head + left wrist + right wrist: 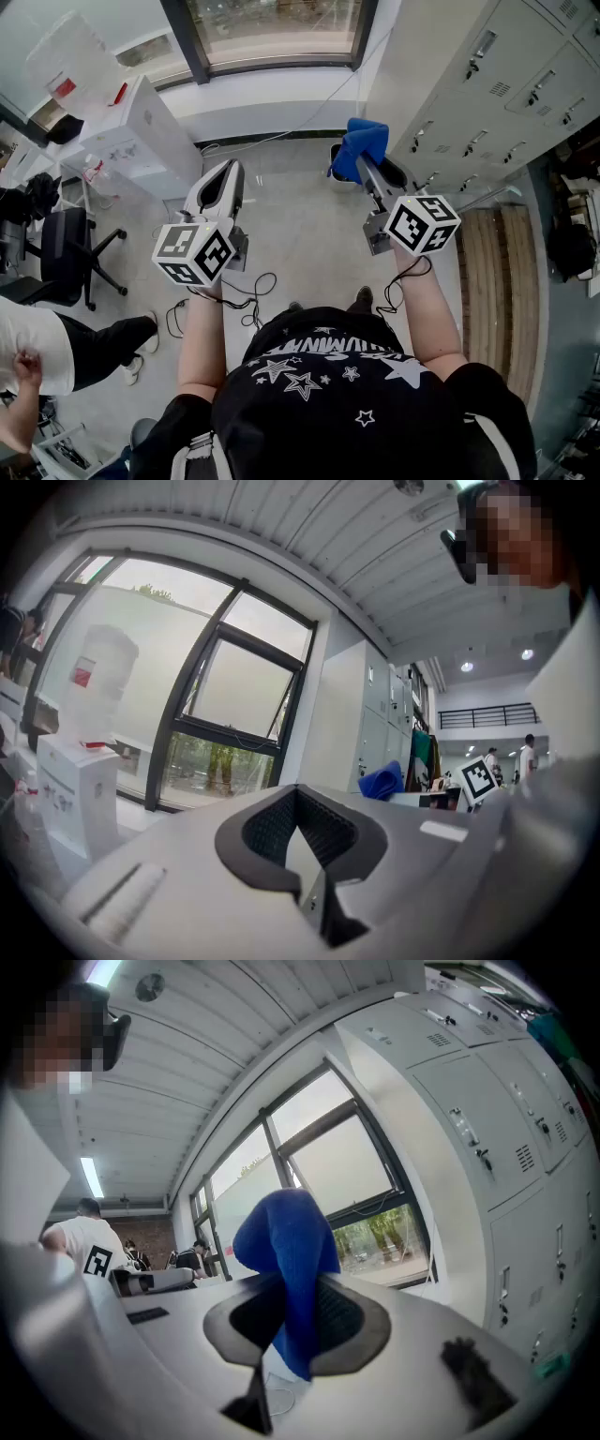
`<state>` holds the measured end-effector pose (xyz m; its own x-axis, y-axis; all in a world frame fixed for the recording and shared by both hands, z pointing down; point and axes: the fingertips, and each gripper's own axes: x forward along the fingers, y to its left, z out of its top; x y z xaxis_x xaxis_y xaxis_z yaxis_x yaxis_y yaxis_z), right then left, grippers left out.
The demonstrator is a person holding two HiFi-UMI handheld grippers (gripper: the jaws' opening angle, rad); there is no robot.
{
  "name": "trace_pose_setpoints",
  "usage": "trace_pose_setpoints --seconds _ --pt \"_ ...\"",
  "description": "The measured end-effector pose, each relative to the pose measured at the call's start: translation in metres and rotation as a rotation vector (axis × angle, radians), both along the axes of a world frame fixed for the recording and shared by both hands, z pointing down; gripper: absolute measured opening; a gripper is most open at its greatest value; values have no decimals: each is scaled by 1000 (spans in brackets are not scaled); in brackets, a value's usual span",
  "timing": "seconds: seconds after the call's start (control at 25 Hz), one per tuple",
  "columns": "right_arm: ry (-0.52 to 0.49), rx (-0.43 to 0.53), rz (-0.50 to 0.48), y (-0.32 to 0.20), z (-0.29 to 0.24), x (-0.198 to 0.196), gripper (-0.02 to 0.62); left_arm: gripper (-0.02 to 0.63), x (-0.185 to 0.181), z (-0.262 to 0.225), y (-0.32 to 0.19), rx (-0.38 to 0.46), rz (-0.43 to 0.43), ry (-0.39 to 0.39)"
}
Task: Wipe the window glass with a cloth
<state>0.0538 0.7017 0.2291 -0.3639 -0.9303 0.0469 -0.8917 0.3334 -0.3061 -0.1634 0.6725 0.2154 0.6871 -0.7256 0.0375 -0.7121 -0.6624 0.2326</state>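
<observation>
- Gripping a blue cloth [360, 141] [286, 1241], the right gripper [367, 161] [291, 1335] has its jaws closed on the soft fabric. The cloth bunches into a rounded fold above the dark ribbed pads, and a short tail hangs below them.
- The left gripper [228, 171] [300, 822] is smooth pale grey plastic. Its black ribbed pads stand slightly apart in a V, with nothing between them.
- Each gripper carries a cube with black-and-white square markers.
- The cloth is held in the air above the grey floor [291, 225], near the window [281, 28] [239, 686] [347, 1166] but not touching it.
- The window has dark frames around flat glass panes, with green trees showing through the lower ones.
- Pale metal lockers [487, 84] with small handles stand at the right.
</observation>
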Motion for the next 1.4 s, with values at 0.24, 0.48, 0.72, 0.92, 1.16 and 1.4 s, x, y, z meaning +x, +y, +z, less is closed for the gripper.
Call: trace_pose_setpoints --seconds 0.24,0.48,0.72,0.92,1.16,1.4 --pt "27 20 30 7 -9 -9 72 8 -12 -1 3 1 19 15" --pt "46 7 22 11 -3 -26 72 8 -13 -7 2 35 47 43" --pt "84 28 9 14 -3 -43 72 8 -32 -7 9 89 -1 32" --pt "90 24 6 14 0 -51 72 8 -43 3 8 75 -12 25" --pt "87 -15 -29 -4 15 -55 72 8 -30 15 10 69 10 6" --pt "75 -30 -110 -55 27 -72 72 8 -46 24 -20 53 -59 -16"
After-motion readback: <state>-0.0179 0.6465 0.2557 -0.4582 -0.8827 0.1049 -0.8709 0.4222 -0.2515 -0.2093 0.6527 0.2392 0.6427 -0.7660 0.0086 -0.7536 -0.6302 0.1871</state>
